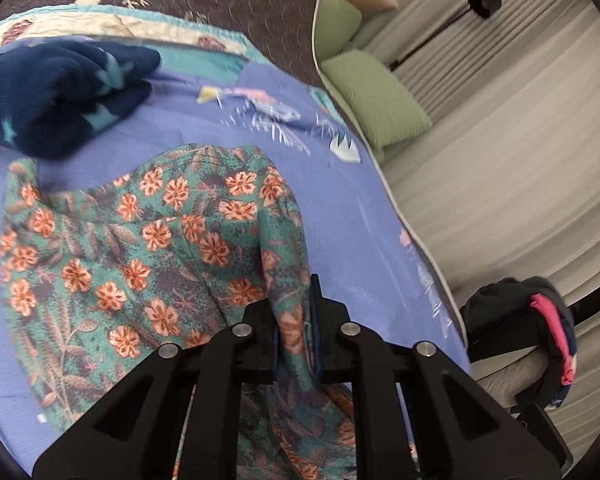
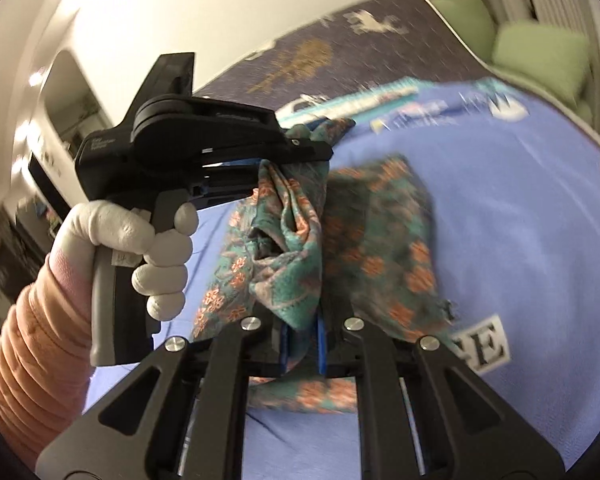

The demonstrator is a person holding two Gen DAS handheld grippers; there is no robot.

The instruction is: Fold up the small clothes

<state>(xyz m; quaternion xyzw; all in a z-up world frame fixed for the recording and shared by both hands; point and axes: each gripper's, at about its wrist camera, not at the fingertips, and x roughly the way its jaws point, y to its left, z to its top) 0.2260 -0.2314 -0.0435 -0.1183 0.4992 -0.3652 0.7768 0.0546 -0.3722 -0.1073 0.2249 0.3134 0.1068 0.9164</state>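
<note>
both hand-held grippers pinch the floral garment over the bed.

the left hand-held gripper (image 1: 296, 344) has its 2 fingers pressed onto a bunched fold of the teal floral garment (image 1: 148, 240), which spreads ahead and to its left across the blue bedspread (image 1: 340, 216). a navy star-patterned garment (image 1: 60, 92) lies farther ahead, left. the right hand-held gripper (image 2: 302, 346) clamps another gathered edge of the same cloth, lifted between both tools; ahead of it a white-gloved hand (image 2: 140, 248) grips the other tool's handle. green pillows (image 1: 372, 100) sit ahead, right, beyond the bed edge.
</note>
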